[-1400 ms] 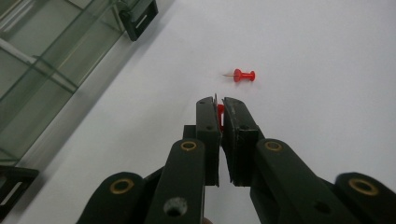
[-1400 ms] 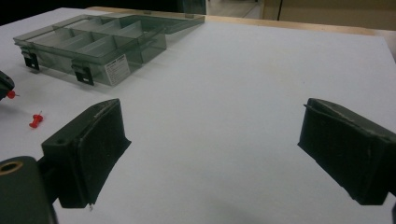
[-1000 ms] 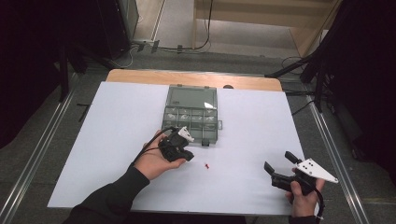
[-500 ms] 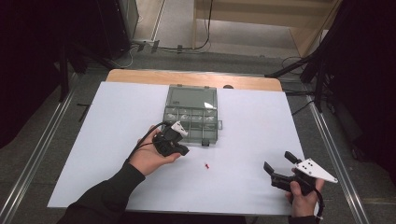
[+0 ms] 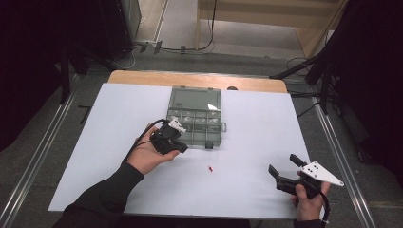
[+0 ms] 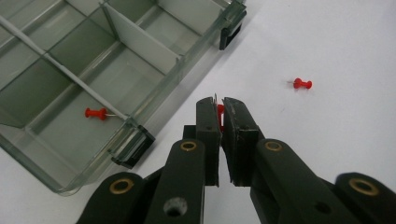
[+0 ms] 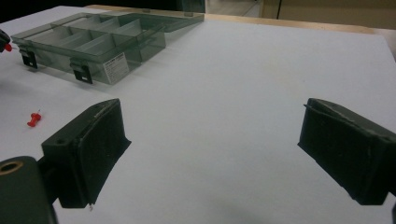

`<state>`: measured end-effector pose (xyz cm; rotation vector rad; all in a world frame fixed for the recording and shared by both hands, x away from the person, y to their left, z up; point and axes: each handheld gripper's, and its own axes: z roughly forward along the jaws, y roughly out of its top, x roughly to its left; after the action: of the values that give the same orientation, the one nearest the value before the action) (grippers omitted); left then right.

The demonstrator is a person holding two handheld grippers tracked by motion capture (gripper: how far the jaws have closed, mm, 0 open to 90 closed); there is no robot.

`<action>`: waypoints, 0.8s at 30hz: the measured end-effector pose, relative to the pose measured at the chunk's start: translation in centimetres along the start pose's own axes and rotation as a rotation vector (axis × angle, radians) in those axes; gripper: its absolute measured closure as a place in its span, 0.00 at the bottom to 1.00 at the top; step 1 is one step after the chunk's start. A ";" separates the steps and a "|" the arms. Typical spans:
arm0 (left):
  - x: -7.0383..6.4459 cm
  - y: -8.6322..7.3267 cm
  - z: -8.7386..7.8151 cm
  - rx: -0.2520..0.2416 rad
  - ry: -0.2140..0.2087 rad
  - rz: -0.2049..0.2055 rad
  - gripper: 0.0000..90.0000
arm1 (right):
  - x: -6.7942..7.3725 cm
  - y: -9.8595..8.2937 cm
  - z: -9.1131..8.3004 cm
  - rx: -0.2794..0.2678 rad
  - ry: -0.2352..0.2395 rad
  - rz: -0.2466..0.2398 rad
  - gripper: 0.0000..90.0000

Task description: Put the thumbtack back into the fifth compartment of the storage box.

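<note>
My left gripper (image 6: 220,112) is shut on a red push pin (image 6: 220,115), its needle sticking up past the jaw tips. It hovers just off the near edge of the clear compartment box (image 6: 140,100) (image 5: 194,116). One red push pin (image 6: 95,113) lies in a near compartment of the box. Another red push pin (image 6: 302,84) (image 5: 209,168) (image 7: 34,120) lies loose on the white table. In the high view the left gripper (image 5: 177,145) sits at the box's front left. My right gripper (image 5: 281,167) (image 7: 210,154) stands open at the front right, nothing between its jaws.
The box's lid (image 5: 196,98) lies open flat toward the far side. Two black latches (image 6: 132,150) (image 6: 230,36) stick out of its near wall. The white sheet (image 5: 256,123) covers a wooden table (image 5: 142,79); cables and dark stands ring the floor.
My left hand has drawn back to the left from the loose pin toward the box's front left corner, carrying the pin. The right gripper has stayed put.
</note>
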<state>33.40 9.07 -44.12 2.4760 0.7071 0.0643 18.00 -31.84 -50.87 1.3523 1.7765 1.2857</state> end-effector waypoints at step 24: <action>2.2 0.5 -1.3 0.000 0.052 -0.008 0.94 | 0.1 0.0 0.1 0.003 0.001 0.002 0.08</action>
<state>35.27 10.41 -43.00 2.4789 0.7388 0.1256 18.02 -31.75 -50.92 1.3552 1.7783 1.2853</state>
